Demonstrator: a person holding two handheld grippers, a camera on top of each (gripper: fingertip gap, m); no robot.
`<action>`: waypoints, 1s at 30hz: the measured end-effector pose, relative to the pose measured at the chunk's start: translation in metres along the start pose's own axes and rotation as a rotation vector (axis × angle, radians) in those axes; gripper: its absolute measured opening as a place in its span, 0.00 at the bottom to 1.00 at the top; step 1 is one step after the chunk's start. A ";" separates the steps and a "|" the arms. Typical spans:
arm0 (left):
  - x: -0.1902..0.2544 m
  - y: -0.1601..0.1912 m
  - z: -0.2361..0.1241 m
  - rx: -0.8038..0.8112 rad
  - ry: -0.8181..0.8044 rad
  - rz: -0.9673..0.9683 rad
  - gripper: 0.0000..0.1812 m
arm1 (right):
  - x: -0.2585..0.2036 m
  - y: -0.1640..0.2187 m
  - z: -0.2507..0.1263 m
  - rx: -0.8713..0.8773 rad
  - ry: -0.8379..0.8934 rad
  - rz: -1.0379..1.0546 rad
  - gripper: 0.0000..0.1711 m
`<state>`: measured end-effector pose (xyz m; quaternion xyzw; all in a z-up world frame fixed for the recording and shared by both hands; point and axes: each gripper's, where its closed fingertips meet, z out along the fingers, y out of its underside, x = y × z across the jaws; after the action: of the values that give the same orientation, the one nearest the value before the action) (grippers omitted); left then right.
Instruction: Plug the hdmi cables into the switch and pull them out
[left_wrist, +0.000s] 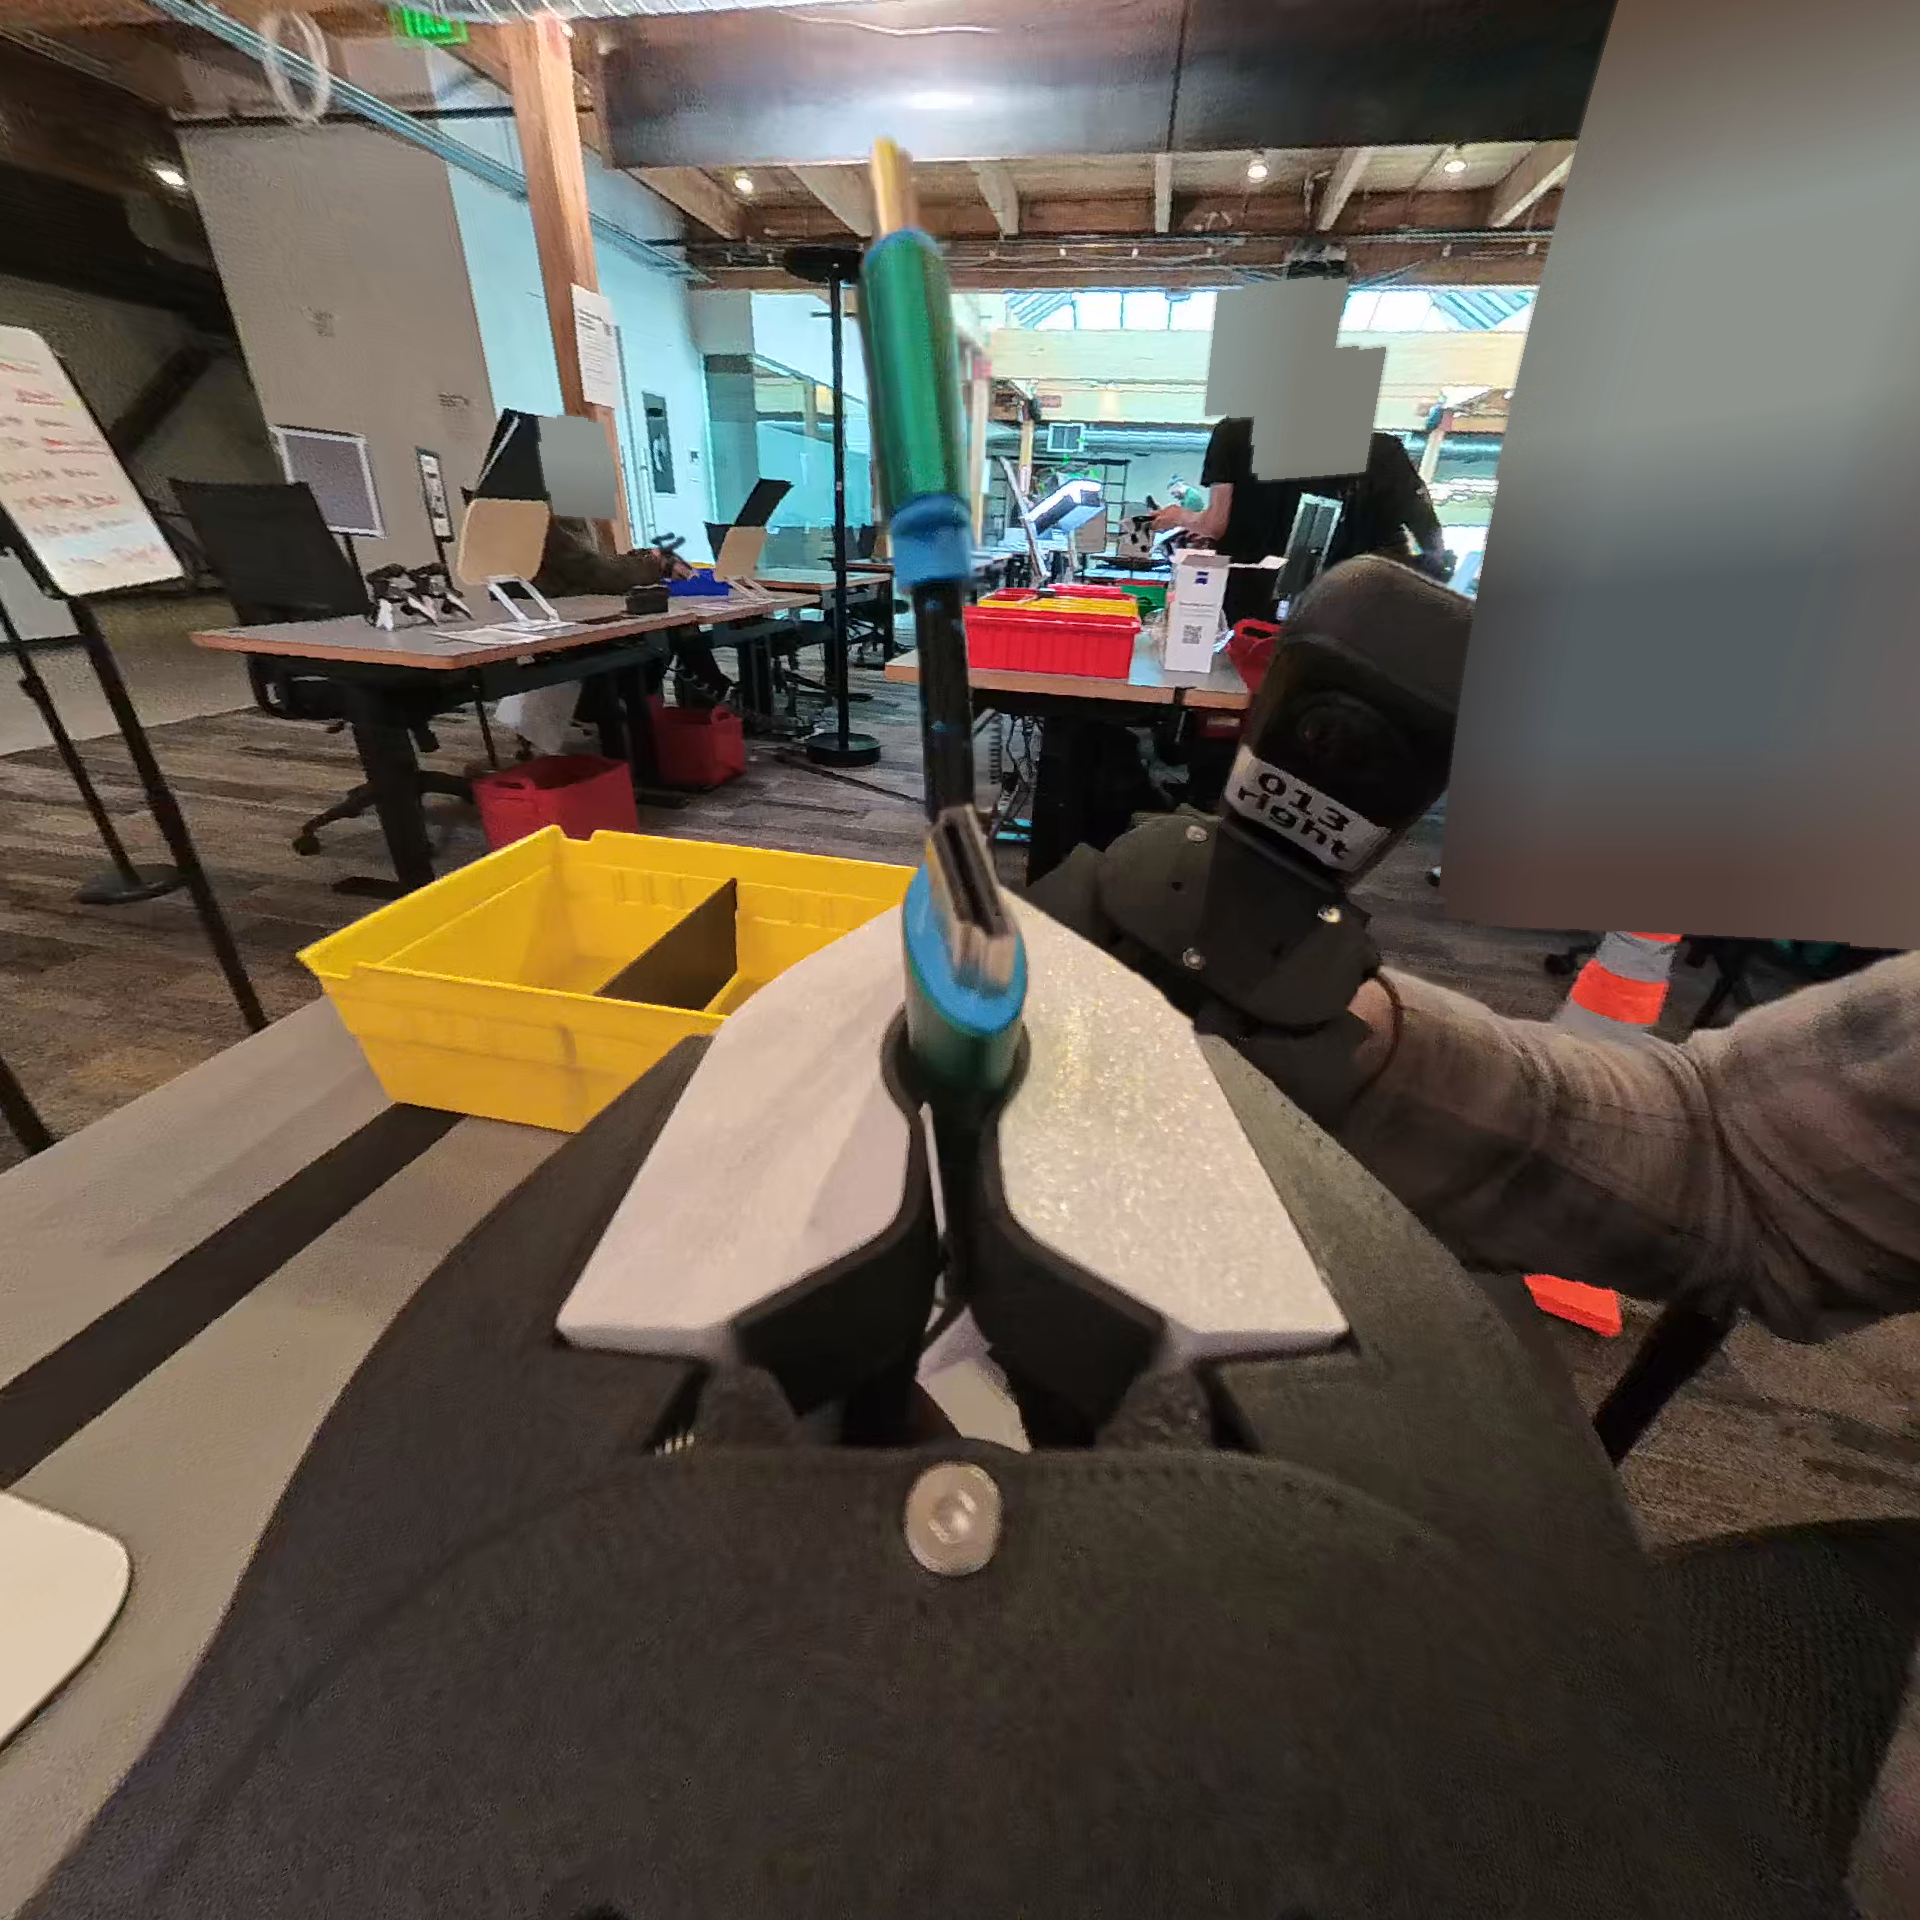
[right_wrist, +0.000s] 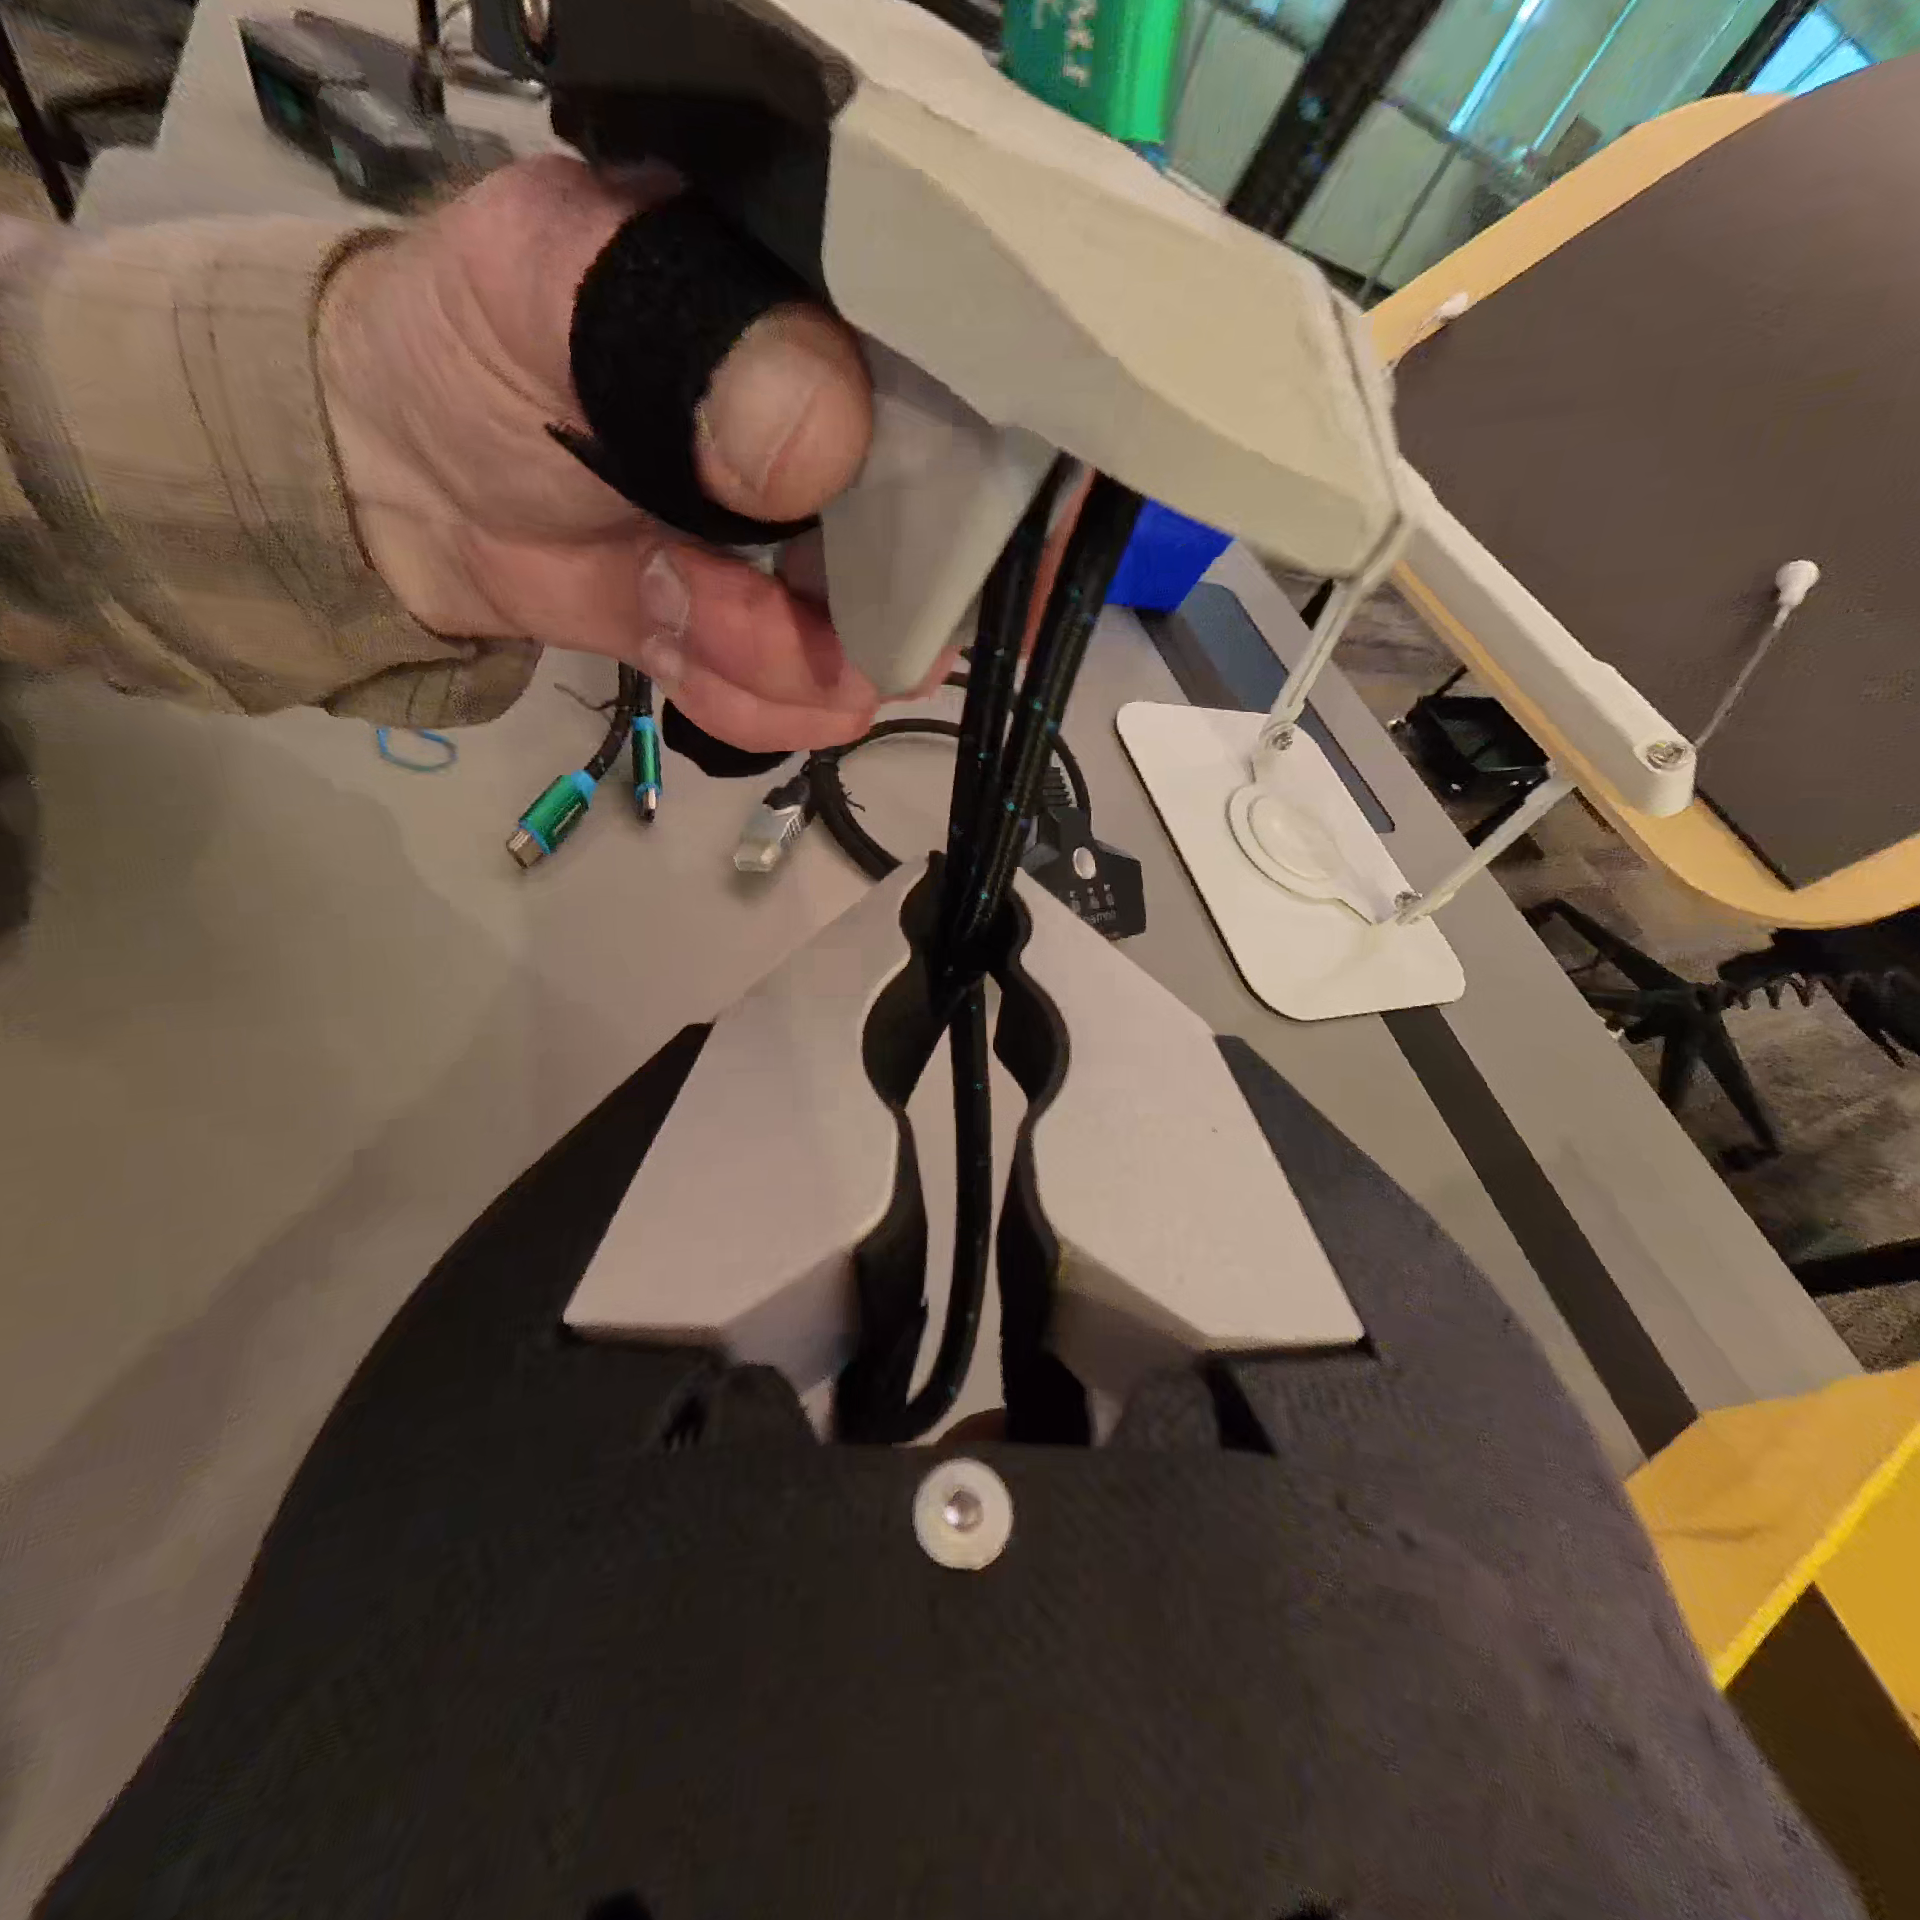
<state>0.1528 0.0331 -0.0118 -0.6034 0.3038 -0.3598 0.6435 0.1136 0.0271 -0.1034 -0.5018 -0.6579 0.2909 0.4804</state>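
My left gripper (left_wrist: 961, 1049) is shut on black braided HDMI cables. One green and blue plug (left_wrist: 961, 987) sits in its fingertip notch, metal tip up. A second green plug (left_wrist: 914, 384) stands higher on its black cable (left_wrist: 945, 707). My right gripper (right_wrist: 961, 935) is shut on the same black cables (right_wrist: 977, 1143), which hang from the left gripper (right_wrist: 1039, 488) above it. The small black switch (right_wrist: 1086, 883) lies on the table just beyond my right fingertips. Two more green HDMI plugs (right_wrist: 551, 821) lie to the left of it.
A yellow bin (left_wrist: 582, 977) with a black divider stands on the grey table (left_wrist: 156, 1247). A clear network plug (right_wrist: 769, 831) on a black cable, a blue rubber band (right_wrist: 416, 743) and a white stand base (right_wrist: 1299, 883) lie near the switch. The right gripper's camera housing (left_wrist: 1340, 717) is close on the right. Some 10 centimetres of space lies between my two pairs of fingers. Between my right fingertips and the small black switch (right_wrist: 1086, 883) there is roughly 20 centimetres.
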 end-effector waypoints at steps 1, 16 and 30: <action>0.000 0.002 0.000 -0.004 0.010 -0.018 0.00 | 0.000 0.001 -0.001 0.010 0.004 0.005 0.02; -0.016 0.020 -0.005 0.108 -0.117 -0.139 0.37 | 0.057 -0.019 -0.021 -0.148 0.693 -0.507 0.01; -0.033 0.002 -0.010 0.247 -0.319 -0.122 0.05 | 0.062 -0.024 -0.020 -0.138 0.835 -0.601 0.18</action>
<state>0.1264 0.0552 -0.0162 -0.5865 0.1147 -0.3326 0.7296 0.1206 0.0754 -0.0543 -0.3946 -0.5430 -0.1288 0.7300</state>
